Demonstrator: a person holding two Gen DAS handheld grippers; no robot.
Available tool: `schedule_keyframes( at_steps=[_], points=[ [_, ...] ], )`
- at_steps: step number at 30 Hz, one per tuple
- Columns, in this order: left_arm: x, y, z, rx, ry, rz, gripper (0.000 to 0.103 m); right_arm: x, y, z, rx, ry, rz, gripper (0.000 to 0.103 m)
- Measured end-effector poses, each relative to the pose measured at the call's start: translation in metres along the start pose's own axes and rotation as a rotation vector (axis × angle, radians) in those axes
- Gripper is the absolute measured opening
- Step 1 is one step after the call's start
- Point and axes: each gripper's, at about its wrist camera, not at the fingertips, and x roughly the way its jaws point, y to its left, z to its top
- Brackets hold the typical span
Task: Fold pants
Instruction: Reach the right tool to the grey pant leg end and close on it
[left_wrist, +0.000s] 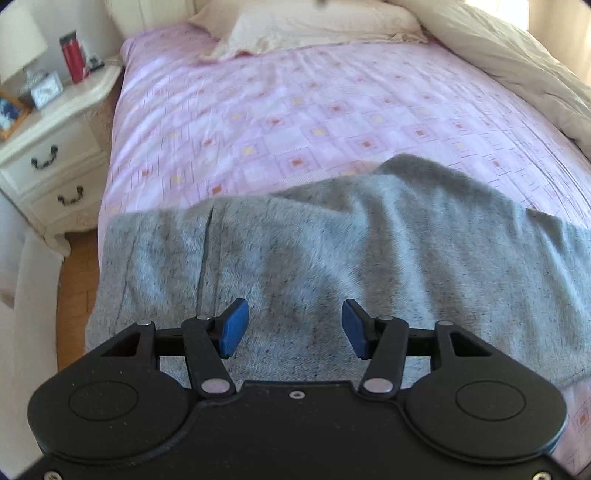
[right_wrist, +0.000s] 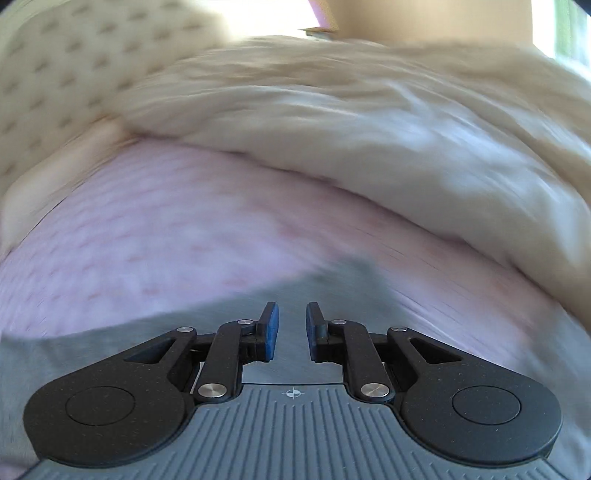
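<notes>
Over the gray pants (left_wrist: 332, 258) on the bed (left_wrist: 295, 110): my left gripper (left_wrist: 291, 328) spread, empty; right gripper (right_wrist: 292, 330) narrowly parted, nothing pinched. Best grab an edge squarely, fold flat.

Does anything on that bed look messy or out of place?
Only mildly. The grey pants lie rumpled across the pink sheet, with one bump raised at their far edge. The cream duvet is bunched to one side. Nothing looks spilled or damaged.

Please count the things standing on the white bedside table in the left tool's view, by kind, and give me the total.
White-shaded table lamp: 1
Red cylindrical bottle with dark lid: 1
Framed pictures: 2, one silver-framed, one wood-framed
Small dark object, too blurred to name: 1
Total: 5
</notes>
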Motion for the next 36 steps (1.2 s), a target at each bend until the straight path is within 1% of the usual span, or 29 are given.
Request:
schedule_keyframes(
  at_steps=[1, 3, 4, 6, 9, 12, 13, 14, 15, 18, 20, 22, 25, 28, 31, 33, 36],
  points=[
    [-0.004, -0.004, 0.001, 0.004, -0.012, -0.002, 0.059, -0.001, -0.013, -0.005, 0.047, 0.008, -0.012, 0.016],
    [-0.012, -0.015, 0.006, -0.041, -0.017, -0.052, 0.059, -0.002, -0.029, -0.017, 0.108, 0.014, -0.029, 0.016],
    [-0.014, -0.024, 0.009, -0.071, -0.010, -0.103, 0.059, -0.004, -0.036, -0.021, 0.131, 0.010, -0.030, 0.016],
    [-0.015, -0.049, 0.016, -0.086, 0.003, -0.188, 0.059, -0.006, -0.044, -0.028, 0.174, -0.004, -0.007, 0.016],
    [-0.018, -0.105, 0.024, -0.015, -0.006, -0.280, 0.059, 0.002, -0.044, -0.035, 0.212, -0.004, 0.023, 0.016],
    [-0.016, -0.158, 0.025, 0.069, -0.005, -0.345, 0.059, 0.011, -0.041, -0.042, 0.219, 0.013, 0.026, 0.018],
    [-0.015, -0.172, 0.024, 0.086, 0.000, -0.365, 0.059, 0.015, -0.040, -0.044, 0.220, 0.020, 0.021, 0.019],
    [-0.014, -0.186, 0.022, 0.104, 0.009, -0.383, 0.059, 0.019, -0.039, -0.046, 0.218, 0.024, 0.015, 0.025],
    [-0.013, -0.199, 0.019, 0.119, 0.015, -0.396, 0.059, 0.019, -0.041, -0.046, 0.213, 0.021, 0.017, 0.027],
    [-0.004, -0.230, 0.008, 0.176, 0.035, -0.396, 0.059, 0.018, -0.045, -0.050, 0.211, 0.019, 0.039, 0.029],
    [0.006, -0.242, 0.002, 0.209, 0.065, -0.387, 0.059, 0.021, -0.044, -0.051, 0.202, 0.024, 0.032, 0.029],
    [0.014, -0.250, -0.005, 0.229, 0.097, -0.375, 0.059, 0.022, -0.044, -0.052, 0.191, 0.023, 0.028, 0.030],
    [0.029, -0.253, -0.018, 0.242, 0.157, -0.357, 0.059, 0.026, -0.045, -0.051, 0.201, 0.026, 0.031, 0.030],
    [0.026, -0.257, -0.030, 0.310, 0.115, -0.331, 0.061, 0.027, -0.046, -0.050, 0.222, 0.030, 0.015, 0.030],
    [0.021, -0.265, -0.039, 0.377, 0.092, -0.305, 0.061, 0.025, -0.044, -0.052, 0.225, 0.024, -0.035, 0.030],
    [0.021, -0.265, -0.040, 0.372, 0.089, -0.305, 0.062, 0.024, -0.043, -0.053, 0.215, 0.006, -0.074, 0.031],
    [0.021, -0.262, -0.038, 0.351, 0.093, -0.320, 0.064, 0.031, -0.049, -0.052, 0.234, -0.002, -0.047, 0.032]
  ],
)
